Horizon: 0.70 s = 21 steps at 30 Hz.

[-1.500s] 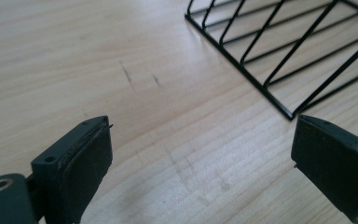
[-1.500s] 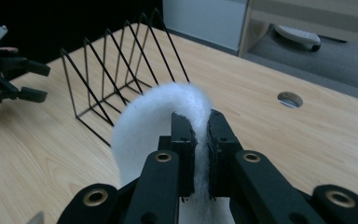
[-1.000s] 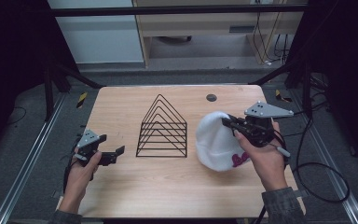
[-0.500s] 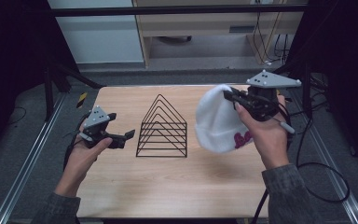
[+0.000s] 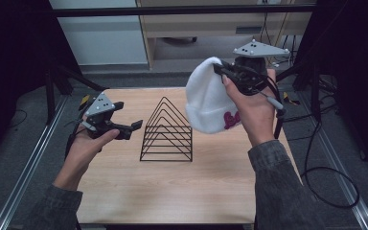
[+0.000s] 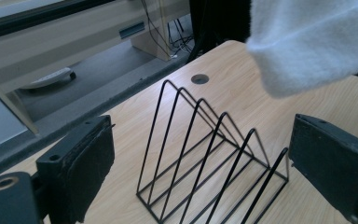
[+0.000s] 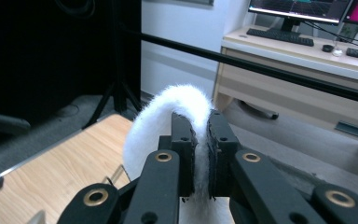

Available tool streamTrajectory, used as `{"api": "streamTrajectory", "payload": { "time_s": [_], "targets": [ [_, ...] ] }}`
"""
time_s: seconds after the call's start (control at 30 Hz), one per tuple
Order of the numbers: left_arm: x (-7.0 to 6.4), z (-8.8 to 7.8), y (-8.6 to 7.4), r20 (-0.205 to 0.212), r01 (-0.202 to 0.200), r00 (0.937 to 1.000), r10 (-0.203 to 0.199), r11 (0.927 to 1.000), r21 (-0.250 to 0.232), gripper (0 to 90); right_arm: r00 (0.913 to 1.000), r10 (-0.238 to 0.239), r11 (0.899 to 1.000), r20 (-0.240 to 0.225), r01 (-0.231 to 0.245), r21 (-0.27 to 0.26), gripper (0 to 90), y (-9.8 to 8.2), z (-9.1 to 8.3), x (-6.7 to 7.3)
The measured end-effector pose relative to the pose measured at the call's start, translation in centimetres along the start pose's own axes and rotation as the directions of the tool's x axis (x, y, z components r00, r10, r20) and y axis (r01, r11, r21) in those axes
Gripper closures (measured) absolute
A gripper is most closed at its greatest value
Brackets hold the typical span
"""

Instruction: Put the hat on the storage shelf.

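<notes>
The right gripper (image 5: pixel 222 72) pinches the white hat (image 5: pixel 209 98) by its edge, so it hangs free above the counter (image 5: pixel 172 187). The left gripper (image 5: pixel 127 124) waits beside the wire rack (image 5: pixel 166 132), jaws wide and empty.

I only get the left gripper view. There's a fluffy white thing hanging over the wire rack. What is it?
Observer: A white knit hat with dark pink letters on its cuff.
Operator: What's holding it up?
Observer: The right gripper; its jaws are shut on a fold of the hat.
Operator: Is the hat touching the table?
Observer: No, in the high view it hangs in the air, above the table and to the right of the rack.
Operator: And my gripper?
Observer: The left gripper is open and holds nothing, left of the rack.
</notes>
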State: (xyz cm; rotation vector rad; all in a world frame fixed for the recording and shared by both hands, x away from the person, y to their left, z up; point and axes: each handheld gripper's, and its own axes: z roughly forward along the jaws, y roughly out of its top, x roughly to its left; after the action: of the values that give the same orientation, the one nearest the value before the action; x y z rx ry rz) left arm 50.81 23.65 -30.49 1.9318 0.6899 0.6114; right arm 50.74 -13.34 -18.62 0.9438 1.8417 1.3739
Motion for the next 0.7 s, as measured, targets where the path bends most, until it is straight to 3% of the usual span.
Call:
{"api": "streamTrajectory", "payload": {
  "time_s": [0.13,0.43,0.7],
  "targets": [
    [-0.6,0.5,0.5,0.034,-0.011,0.9993,0.011,0.9999,-0.002,6.6,1.0,0.002,1.0,-0.009,-0.002,-0.009,83.9,0.5,0.7,0.7],
    [-1.1,0.9,1.2,0.062,-0.016,0.9979,0.017,0.9996,-0.024,8.4,0.9993,-0.013,0.999,-0.035,0.012,-0.03,83.9,2.4,1.2,1.8],
    [-2.4,2.3,1.7,0.122,-0.023,0.9923,0.025,0.9996,-0.017,8.3,0.997,-0.012,0.999,-0.077,0.009,-0.034,83.9,3.5,2.2,3.3]
  ]
}}
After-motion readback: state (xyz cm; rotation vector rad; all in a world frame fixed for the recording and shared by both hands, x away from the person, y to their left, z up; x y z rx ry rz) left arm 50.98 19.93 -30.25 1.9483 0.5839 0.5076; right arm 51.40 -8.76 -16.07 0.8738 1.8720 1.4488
